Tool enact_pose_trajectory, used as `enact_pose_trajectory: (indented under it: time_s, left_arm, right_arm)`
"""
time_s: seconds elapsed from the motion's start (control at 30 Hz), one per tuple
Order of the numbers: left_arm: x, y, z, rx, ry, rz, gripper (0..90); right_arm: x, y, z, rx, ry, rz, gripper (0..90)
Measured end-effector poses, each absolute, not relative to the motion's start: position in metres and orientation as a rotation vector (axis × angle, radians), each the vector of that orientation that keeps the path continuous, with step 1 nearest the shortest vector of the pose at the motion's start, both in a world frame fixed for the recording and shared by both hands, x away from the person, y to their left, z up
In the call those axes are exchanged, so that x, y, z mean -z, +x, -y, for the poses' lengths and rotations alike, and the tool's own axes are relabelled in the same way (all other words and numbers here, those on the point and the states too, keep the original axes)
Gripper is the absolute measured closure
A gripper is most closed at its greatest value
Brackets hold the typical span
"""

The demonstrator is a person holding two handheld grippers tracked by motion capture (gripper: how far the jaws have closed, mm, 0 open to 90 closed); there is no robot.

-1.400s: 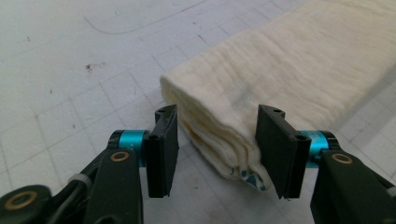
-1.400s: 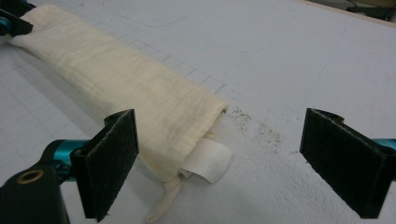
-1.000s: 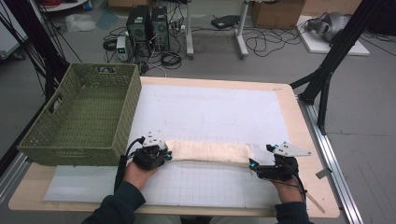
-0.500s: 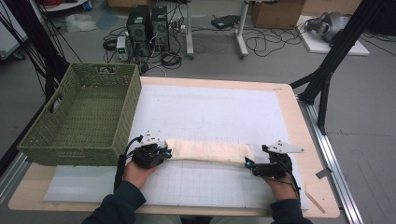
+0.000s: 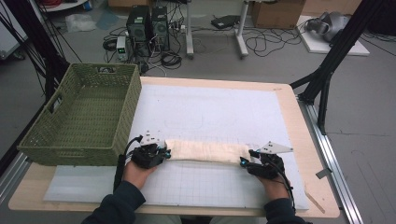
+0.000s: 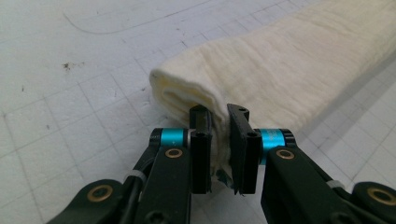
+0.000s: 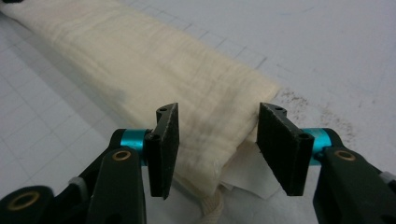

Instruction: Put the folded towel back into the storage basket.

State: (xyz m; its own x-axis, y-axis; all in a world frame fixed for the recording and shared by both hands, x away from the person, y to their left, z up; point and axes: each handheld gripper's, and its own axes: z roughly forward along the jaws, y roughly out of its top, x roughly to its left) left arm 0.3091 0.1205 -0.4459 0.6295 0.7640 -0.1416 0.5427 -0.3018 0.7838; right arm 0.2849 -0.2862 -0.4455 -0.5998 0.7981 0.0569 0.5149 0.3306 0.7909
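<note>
The left claw (image 6: 218,122) is pinching one end of the folded cream cloth (image 5: 205,151) lying on the tabletop (image 5: 299,121), while the right claw (image 7: 218,140) is straddling the other end spread, so lifting now is risking a one-sided unfolding.

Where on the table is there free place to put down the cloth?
The white mat is bare between the folded cloth and the table's far edge, right of the green basket. The near strip is crowded: left tongs and right tongs at the cloth's ends.

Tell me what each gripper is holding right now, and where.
The left gripper pinches the folded cloth at its end corner. The right gripper is open around the other end, holding nothing.
</note>
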Motion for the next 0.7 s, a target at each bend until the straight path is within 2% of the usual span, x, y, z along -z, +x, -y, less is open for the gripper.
enact_pose_trajectory:
  time_s: [0.13,0.53,0.6,0.7]
  left_arm:
    - [0.446,0.309,-0.121,-0.330,2.004,-1.021,79.6]
    - [0.447,0.308,-0.121,-0.338,2.007,-1.021,79.5]
    - [0.447,0.308,-0.121,-0.338,2.005,-1.023,79.4]
    - [0.447,0.308,-0.121,-0.341,2.006,-1.020,79.3]
  right_arm:
    - [0.449,0.285,0.283,-1.112,1.163,-2.293,51.8]
    - [0.449,0.284,0.281,-1.074,1.238,-2.270,46.1]
    - [0.447,0.285,0.279,-1.039,1.360,-2.218,50.6]
    - [0.447,0.281,0.273,-1.048,1.296,-2.252,69.7]
